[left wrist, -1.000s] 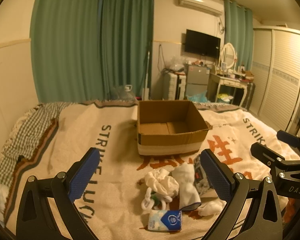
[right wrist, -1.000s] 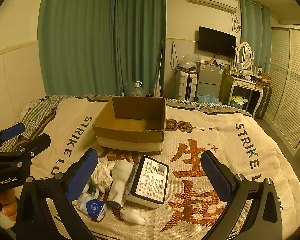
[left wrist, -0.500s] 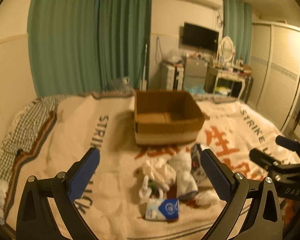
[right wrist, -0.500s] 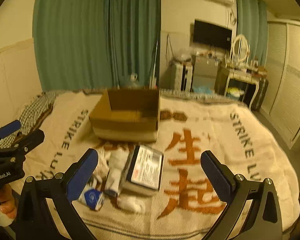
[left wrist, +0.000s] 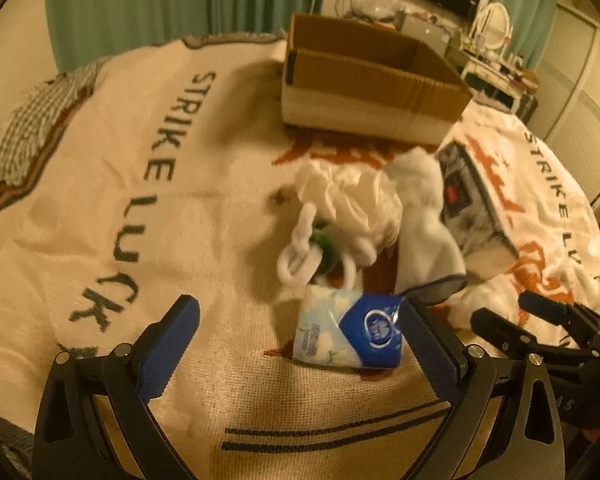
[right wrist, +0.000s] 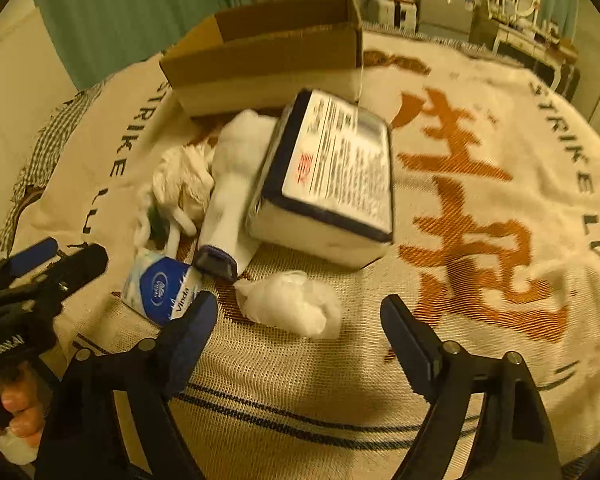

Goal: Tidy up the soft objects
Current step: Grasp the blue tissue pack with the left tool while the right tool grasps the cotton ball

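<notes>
Soft things lie in a heap on the bedspread: a blue-and-white tissue pack (left wrist: 350, 330) (right wrist: 162, 290), a white sock (left wrist: 424, 216) (right wrist: 230, 188), a white scrunched cloth with loops (left wrist: 340, 208) (right wrist: 182, 184), a crumpled white wad (right wrist: 290, 306), and a wrapped tissue block with a printed label (right wrist: 332, 178) (left wrist: 466, 196). An open cardboard box (left wrist: 364, 76) (right wrist: 268, 58) stands behind them. My left gripper (left wrist: 300, 340) is open, low over the tissue pack. My right gripper (right wrist: 298, 330) is open, just before the white wad.
The bedspread (left wrist: 140, 208) with STRIKE LUCK lettering covers the bed. Green curtains (right wrist: 148, 4) hang behind. A dresser with a mirror (left wrist: 496, 36) and a wardrobe stand at the far right. The other gripper shows in each view's lower corner.
Both grippers have dropped and moved forward, close to the heap. The room above has left view. Both stay open and empty.
</notes>
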`<action>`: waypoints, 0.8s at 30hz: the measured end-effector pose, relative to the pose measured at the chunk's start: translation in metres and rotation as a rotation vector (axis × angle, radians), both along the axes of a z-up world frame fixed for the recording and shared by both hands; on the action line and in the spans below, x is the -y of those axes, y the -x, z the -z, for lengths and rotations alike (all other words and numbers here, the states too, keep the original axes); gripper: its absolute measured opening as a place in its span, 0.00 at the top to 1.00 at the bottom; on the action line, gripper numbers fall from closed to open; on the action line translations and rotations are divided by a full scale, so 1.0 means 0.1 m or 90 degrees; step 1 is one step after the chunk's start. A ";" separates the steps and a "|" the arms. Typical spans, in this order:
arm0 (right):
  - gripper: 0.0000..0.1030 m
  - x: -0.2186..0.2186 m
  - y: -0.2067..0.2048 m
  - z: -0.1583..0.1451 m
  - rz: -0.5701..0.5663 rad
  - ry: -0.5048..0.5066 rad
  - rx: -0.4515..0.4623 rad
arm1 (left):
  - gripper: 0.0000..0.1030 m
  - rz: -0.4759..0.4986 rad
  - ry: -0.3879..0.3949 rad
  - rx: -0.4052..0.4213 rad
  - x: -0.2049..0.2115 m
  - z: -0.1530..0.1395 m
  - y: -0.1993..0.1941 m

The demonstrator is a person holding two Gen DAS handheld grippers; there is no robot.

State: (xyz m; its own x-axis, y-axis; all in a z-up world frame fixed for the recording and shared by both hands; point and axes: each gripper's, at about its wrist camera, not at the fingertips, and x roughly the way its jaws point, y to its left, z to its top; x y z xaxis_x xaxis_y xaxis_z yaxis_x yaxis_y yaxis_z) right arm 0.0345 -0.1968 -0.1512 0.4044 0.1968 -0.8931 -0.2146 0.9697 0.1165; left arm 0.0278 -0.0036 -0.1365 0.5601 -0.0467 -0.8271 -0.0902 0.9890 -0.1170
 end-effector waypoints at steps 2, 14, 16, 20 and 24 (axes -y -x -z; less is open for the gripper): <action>0.28 -0.01 -0.04 0.08 -0.002 -0.007 -0.016 | 0.02 0.014 0.005 -0.004 0.04 0.04 0.00; 0.60 0.03 -0.12 0.05 0.004 -0.022 -0.021 | 0.02 0.067 0.022 -0.073 0.29 0.38 -0.14; 0.60 0.04 -0.11 0.06 0.004 -0.022 -0.022 | 0.03 0.068 0.006 -0.085 0.31 0.44 -0.16; 0.60 0.06 -0.10 0.06 0.002 -0.020 -0.022 | 0.18 0.084 0.001 -0.097 0.34 0.49 -0.16; 0.60 0.05 -0.07 -0.01 0.001 -0.024 -0.017 | 0.29 0.097 0.005 -0.080 0.35 0.37 -0.11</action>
